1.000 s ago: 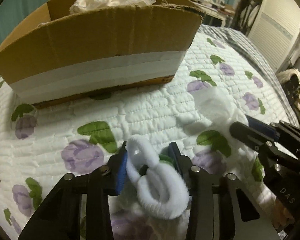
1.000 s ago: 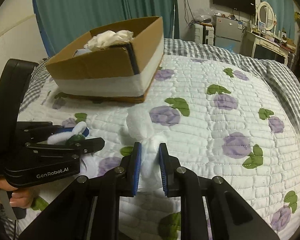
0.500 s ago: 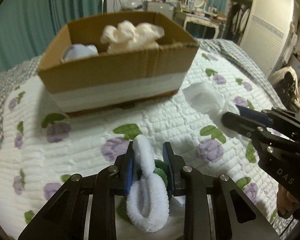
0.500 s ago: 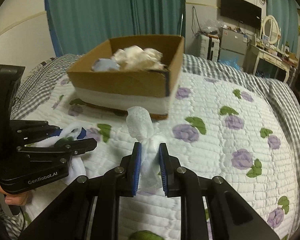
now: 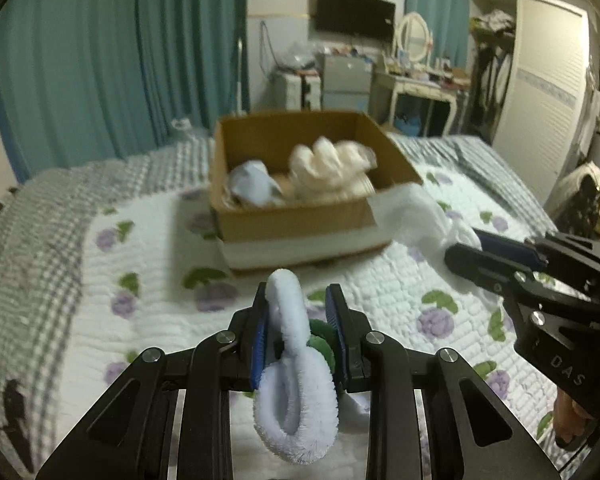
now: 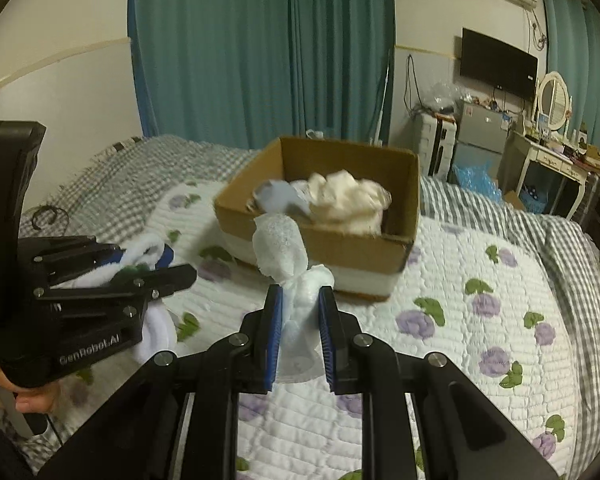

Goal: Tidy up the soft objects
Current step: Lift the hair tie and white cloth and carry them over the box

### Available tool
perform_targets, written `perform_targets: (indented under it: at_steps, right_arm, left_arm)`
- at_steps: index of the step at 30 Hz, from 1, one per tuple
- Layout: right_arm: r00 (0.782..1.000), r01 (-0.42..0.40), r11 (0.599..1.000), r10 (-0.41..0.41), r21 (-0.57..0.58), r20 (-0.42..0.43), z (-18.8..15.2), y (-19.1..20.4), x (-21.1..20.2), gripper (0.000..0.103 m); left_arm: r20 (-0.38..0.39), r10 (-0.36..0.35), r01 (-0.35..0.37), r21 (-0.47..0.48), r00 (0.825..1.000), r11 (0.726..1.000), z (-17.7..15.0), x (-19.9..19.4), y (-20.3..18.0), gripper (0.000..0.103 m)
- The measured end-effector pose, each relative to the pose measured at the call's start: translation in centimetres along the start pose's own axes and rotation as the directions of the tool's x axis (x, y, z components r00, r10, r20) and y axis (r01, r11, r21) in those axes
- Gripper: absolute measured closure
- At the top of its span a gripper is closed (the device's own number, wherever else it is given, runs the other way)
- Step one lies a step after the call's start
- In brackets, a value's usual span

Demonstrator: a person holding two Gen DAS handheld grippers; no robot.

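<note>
Softness governs both loads headed for the open brown cardboard box with a white band round its base (image 6: 340, 240), which sits on the white quilted bedspread printed with purple flowers (image 6: 480, 280) and holds 2 visible bundles, a cream crumpled cloth (image 6: 348, 196) and a pale blue-white one (image 6: 278, 196). On the near side of that box, clear of the quilt, the left gripper (image 5: 298, 312) is clamped on a fluffy white looped chenille piece with a dark green part behind it (image 5: 296, 380); its upper loop sits between the blue pads while the lower loop droops below the fingers. It should be very light and springy, so the pile will compress and could slide; pinching across the loop's cord is the sensible hold. Off the box's near right corner, the right gripper (image 6: 299, 300) is pressed together on the gathered neck of a white gauzy tied bundle (image 6: 284, 252), whose puffed head stands above the jaws toward the box wall. That bundle looks weightless and crushable (the knotted waist being its only firm spot). Readable writing: "GenRobot.AI" on the left gripper's body in the right wrist view, and "DAS" on the right gripper's body in the left wrist view.
</note>
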State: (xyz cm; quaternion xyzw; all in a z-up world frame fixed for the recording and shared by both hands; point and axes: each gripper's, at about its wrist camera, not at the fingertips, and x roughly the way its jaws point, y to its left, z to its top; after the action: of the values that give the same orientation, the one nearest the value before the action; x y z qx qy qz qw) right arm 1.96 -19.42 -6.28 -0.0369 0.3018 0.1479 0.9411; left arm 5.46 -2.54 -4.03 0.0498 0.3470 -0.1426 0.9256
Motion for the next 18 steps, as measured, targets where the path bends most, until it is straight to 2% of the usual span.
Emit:
perform_targets:
  at_steps: [11,18]
  right_arm:
    - [0.995,0.014,1.000,-0.012,-0.019,0.101,2.3,2.0,-5.5,0.085]
    - [0.980,0.050,0.998,-0.042,-0.036,0.197,4.8,1.9,-8.3,0.085]
  left_arm:
    - [0.128,0.005,-0.004,-0.011,0.992,1.000,3.2,-5.9,0.9,0.077]
    - [0.238,0.018,-0.017,-0.004,0.971,1.000,5.9,-8.1,0.9,0.077]
